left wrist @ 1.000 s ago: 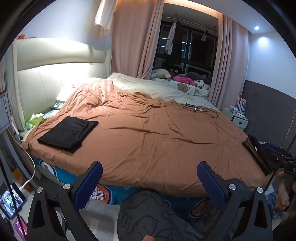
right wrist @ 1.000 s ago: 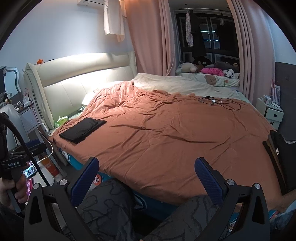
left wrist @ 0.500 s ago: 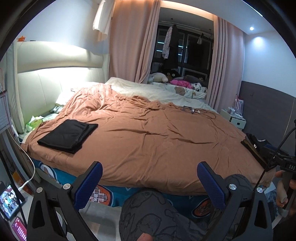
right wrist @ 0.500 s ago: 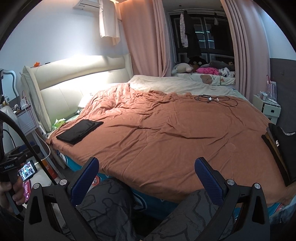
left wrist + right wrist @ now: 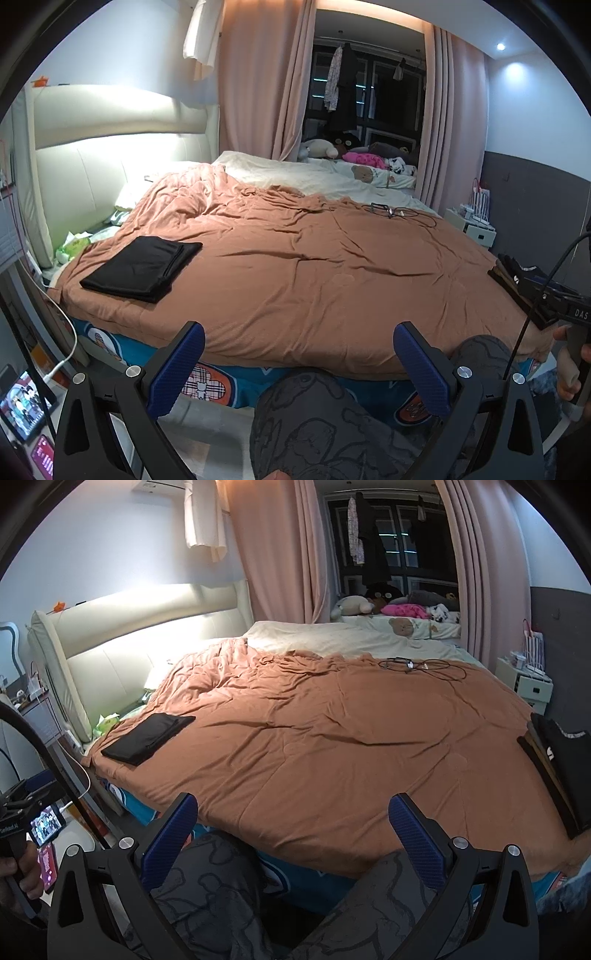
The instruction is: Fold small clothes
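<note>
A folded black garment [image 5: 142,267] lies flat on the brown duvet [image 5: 314,266] at the bed's near left corner; it also shows in the right wrist view [image 5: 147,737]. A stack of dark clothes [image 5: 565,764] sits on the bed's right edge, also in the left wrist view [image 5: 517,273]. My left gripper [image 5: 299,363] is open and empty, held below the bed's near edge over the person's knees. My right gripper [image 5: 291,834] is open and empty, also short of the bed.
Black cables [image 5: 421,664] lie on the far side of the duvet. A cream padded headboard [image 5: 92,155] stands at the left. A white nightstand [image 5: 530,685] is at the right. A lit phone [image 5: 26,410] sits on the floor at the left.
Both grippers have tilted up and risen slightly, so the bed sits lower in each view. Both remain open and empty. The clothes have not moved.
</note>
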